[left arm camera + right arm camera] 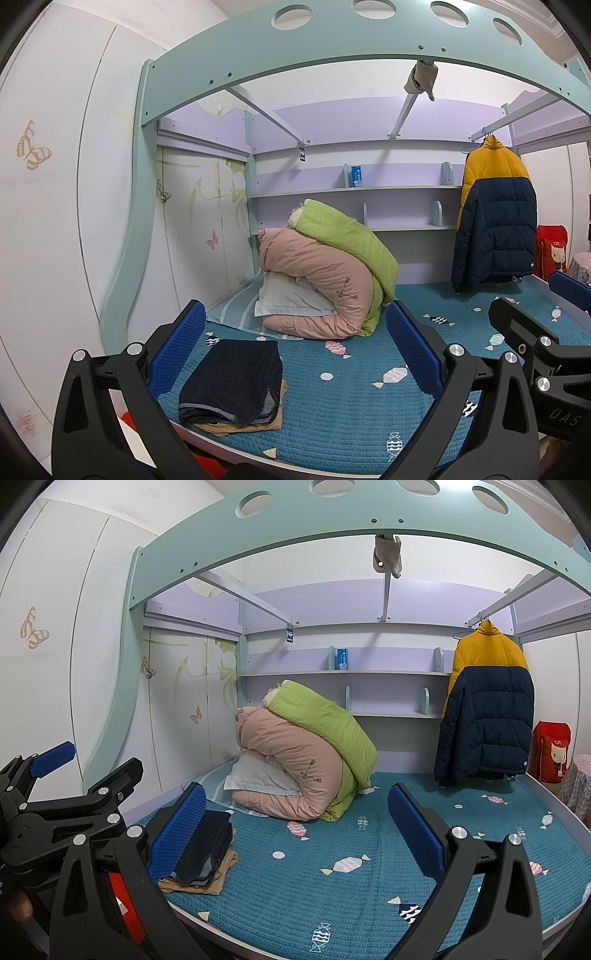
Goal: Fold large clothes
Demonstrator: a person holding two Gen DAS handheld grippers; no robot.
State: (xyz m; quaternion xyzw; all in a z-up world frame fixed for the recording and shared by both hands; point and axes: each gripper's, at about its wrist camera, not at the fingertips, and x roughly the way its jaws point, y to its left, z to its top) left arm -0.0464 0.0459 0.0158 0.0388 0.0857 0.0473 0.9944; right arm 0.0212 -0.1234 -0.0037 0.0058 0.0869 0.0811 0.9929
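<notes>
1. At the near left of the bed (332, 417), a folded dark denim garment (232, 380) lies on top of a folded tan garment (236, 428), close to the mattress edge. Both look finished. The denim is likely stiff and fairly heavy, so it should keep its folds.
2. The left gripper (295, 354) hovers over the near edge of the bed with its blue fingers (177, 354) wide apart and holding nothing; the folded stack sits between them in its own view, apparently below and untouched.
3. Further back, left of centre, a pile of bedding rests against the shelves: a pink quilt (314, 273) with a green quilt (343, 236) draped over it and a pale pillow (291, 299) tucked in front. These are bulky and soft, and probably not the task's clothes.
4. The right gripper (295, 830) is beside the left one, its fingers (417, 830) also spread and empty, over bare mattress.
5. At the far right, a yellow and navy puffer jacket (495, 214) hangs on a hanger from the rail, its hem near the mattress, well apart from both grippers. It is my guess for the next large garment. It should be light, puffy and springy with a slippery shell, so folds will tend to pop open. Taking it at the shoulders or collar seams, one gripper each side, looks safest, pinching a seam rather than loose padded fabric.
</notes>
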